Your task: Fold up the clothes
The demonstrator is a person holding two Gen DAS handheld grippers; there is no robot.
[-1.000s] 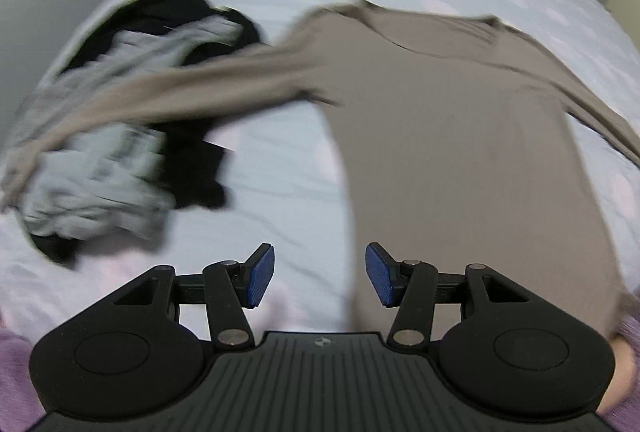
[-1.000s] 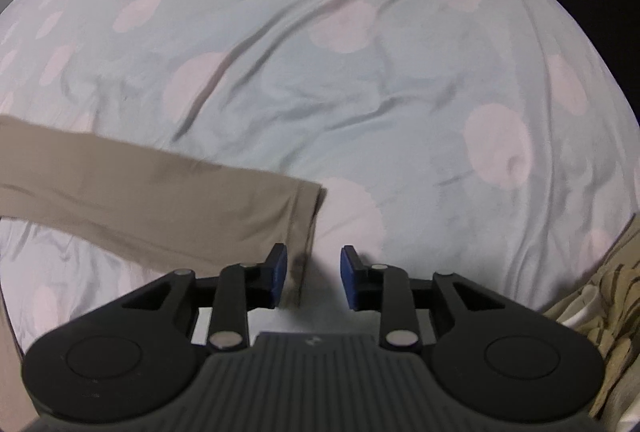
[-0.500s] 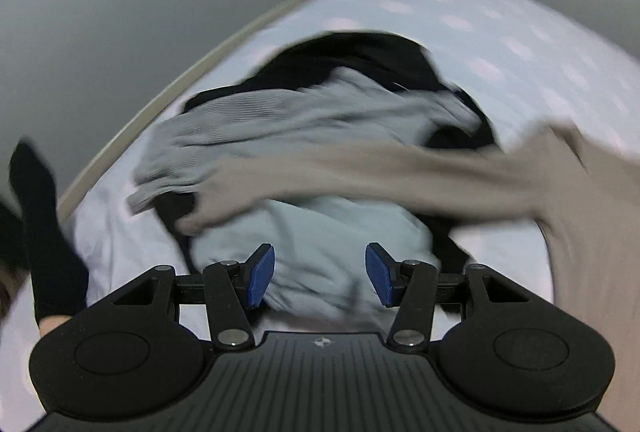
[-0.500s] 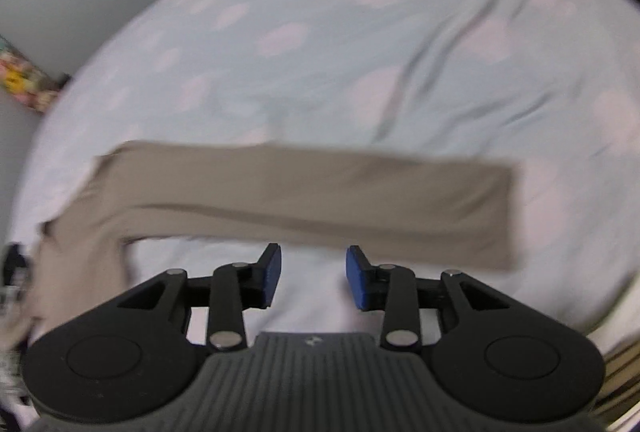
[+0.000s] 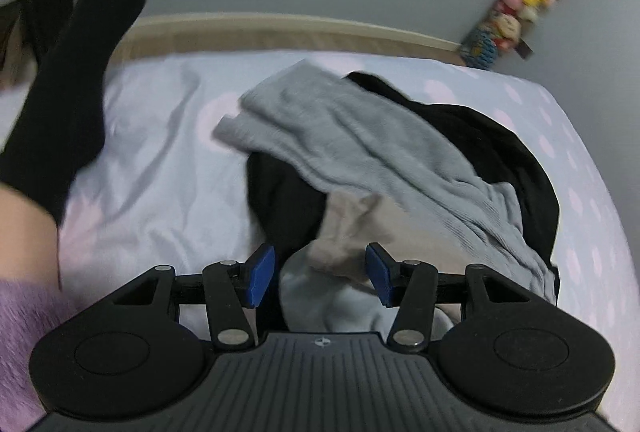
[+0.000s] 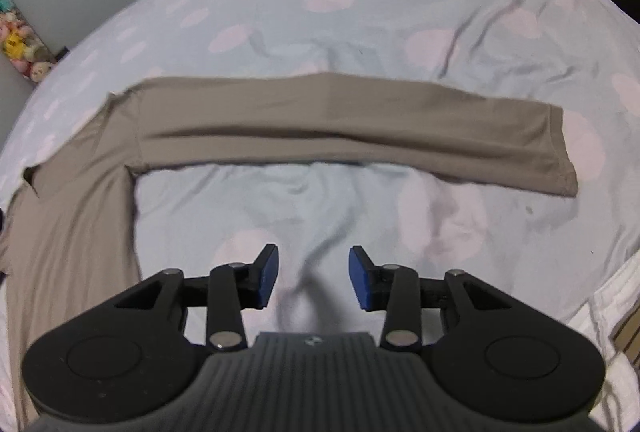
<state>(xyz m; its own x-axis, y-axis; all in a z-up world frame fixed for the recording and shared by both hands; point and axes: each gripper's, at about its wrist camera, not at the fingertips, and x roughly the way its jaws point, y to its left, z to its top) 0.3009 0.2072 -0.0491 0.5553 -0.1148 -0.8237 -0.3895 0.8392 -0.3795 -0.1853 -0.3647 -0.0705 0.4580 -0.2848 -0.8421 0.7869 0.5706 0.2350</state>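
While I hold both grippers over the bed, this is how I read the scene:

Left gripper (image 5: 320, 274): fingers apart, nothing between the pads; it hangs over a cuff of tan fabric that lies across the heap.

Left sleeve cuff (image 5: 352, 232): just ahead of the left gripper at about 12 o'clock, lying on a grey ribbed garment (image 5: 360, 148) and a black garment (image 5: 500, 144); the sleeve appears to run off toward 3 to 4 o'clock, under the grey one, though blur hides its course.

Right gripper (image 6: 313, 278): fingers apart, empty, over bare spotted bedsheet (image 6: 360, 12).

Right sleeve (image 6: 340, 128): flat on the sheet ahead of the right gripper at 12 o'clock, near but not touching; its long axis runs crosswise, 9 to 3 o'clock, with the cuff end (image 6: 560, 156) pointing to about 2 o'clock.

Tan long-sleeved top (image 6: 72, 212): the body lies at 9 o'clock of the right gripper, running down toward 7 o'clock.

Nearer hand: I judge each gripper is nearest its own sleeve, so the left cuff is the left's to take.

Next move: I would lift the left cuff off the heap and lay the sleeve toward the body.

Risk: the grey garment may come up with it.

Also in the left view: a black sock on a foot (image 5: 72, 80) at 10 o'clock.
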